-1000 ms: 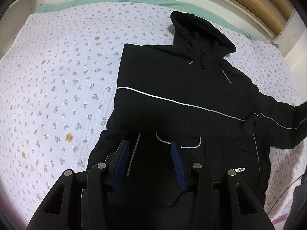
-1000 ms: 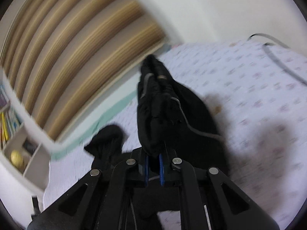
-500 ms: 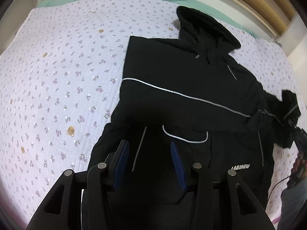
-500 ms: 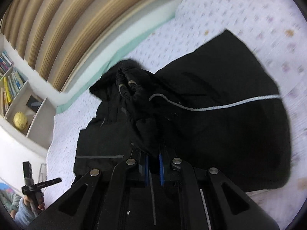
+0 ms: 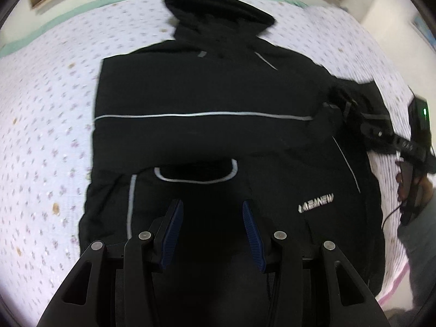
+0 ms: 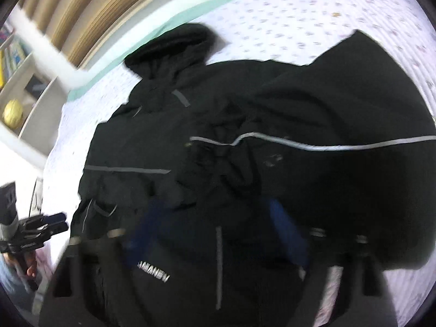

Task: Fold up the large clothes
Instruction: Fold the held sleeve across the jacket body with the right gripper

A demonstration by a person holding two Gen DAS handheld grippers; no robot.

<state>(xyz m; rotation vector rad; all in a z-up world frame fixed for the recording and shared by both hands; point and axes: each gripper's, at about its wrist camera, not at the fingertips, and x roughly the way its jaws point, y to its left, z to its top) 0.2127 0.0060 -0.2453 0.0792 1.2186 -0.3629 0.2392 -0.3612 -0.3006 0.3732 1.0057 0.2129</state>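
Observation:
A large black hooded jacket (image 5: 207,87) with grey reflective stripes lies spread on the bed, hood at the far end. Its left sleeve is folded across the chest. My left gripper (image 5: 211,204) hovers open and empty over the lower front. My right gripper (image 6: 215,209) is open, blurred by motion, above the jacket (image 6: 272,103); the right sleeve's cuff (image 6: 226,158) lies bunched on the body just beyond its fingers. In the left wrist view the right gripper (image 5: 351,109) shows at the jacket's right side by the sleeve cuff.
The bed (image 5: 49,109) has a white floral quilt with a green edge (image 5: 81,2) at the head. A wooden headboard (image 6: 90,13) and a bookshelf (image 6: 16,81) stand beyond. A black cable (image 5: 389,215) trails at the right.
My right gripper carried the right sleeve inward over the jacket body, then opened and let the cuff go. My left gripper shifted to face the jacket squarely and stayed open.

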